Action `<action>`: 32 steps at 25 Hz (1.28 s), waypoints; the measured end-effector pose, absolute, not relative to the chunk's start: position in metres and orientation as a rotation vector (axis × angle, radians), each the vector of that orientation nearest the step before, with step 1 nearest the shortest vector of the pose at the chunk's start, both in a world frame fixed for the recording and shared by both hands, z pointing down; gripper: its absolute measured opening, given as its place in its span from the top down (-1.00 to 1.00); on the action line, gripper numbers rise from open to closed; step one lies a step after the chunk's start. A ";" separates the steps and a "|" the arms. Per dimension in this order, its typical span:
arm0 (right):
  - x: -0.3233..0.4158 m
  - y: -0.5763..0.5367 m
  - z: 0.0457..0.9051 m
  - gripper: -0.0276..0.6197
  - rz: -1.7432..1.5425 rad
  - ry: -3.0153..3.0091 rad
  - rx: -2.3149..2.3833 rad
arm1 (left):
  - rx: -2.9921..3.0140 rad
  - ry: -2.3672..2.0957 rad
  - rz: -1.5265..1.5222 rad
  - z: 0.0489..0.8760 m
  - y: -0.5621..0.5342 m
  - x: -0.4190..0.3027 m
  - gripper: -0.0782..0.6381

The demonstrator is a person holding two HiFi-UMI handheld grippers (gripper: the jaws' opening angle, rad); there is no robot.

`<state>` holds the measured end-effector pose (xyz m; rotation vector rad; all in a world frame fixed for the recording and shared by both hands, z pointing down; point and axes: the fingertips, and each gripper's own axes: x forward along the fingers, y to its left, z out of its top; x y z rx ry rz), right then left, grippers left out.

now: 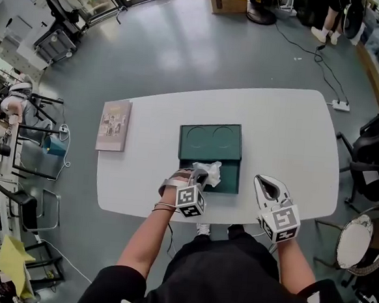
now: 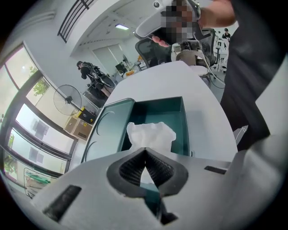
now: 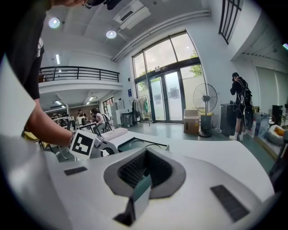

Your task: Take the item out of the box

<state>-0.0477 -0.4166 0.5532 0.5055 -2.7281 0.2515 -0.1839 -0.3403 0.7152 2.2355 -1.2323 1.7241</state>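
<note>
Head view, item one: crumpled white wad (image 1: 209, 172), paper or thin plastic, which of the two not clear. It sits at the near left of the green box (image 1: 230, 181), in the tray half, and bulges above the rim. The wad has no clear long axis. The box lies with its lid half away from the person, and two round recesses are pressed into that half.

Left gripper (image 1: 197, 175): jaws clenched on the near edge of the wad. In the left gripper view the tips meet at (image 2: 144, 150), with white showing in the slot behind them and the bulk of the wad (image 2: 150, 134) straight ahead over the tray (image 2: 167, 114). This is the nearer arm, so the lift looks to be its job, up and toward the person.

Right gripper (image 1: 263, 181): jaws closed on nothing (image 3: 145, 152), resting low over the tabletop (image 1: 276, 125) just right of the box.

Booklet (image 1: 114, 125): flat, well apart to the left.

Not determinable: whether the underside of the wad has left the tray floor, or whether anything lies beneath it, since the wad and the left gripper cover that corner.
</note>
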 end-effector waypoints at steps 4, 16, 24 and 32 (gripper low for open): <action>-0.054 -0.411 0.552 0.90 0.195 -2.725 0.476 | 2.267 -1.340 1.656 0.694 -0.338 -0.181 0.75; -0.082 -0.407 0.523 0.90 0.049 -2.768 0.500 | 2.279 -1.804 1.361 0.587 -0.335 -0.193 0.75; -0.095 -0.406 0.494 0.90 0.021 -2.825 0.562 | 2.206 -2.097 1.023 0.544 -0.329 -0.217 0.75; -0.096 -0.393 0.479 0.90 -0.001 -2.859 0.606 | 2.078 -2.257 0.638 0.522 -0.311 -0.237 0.75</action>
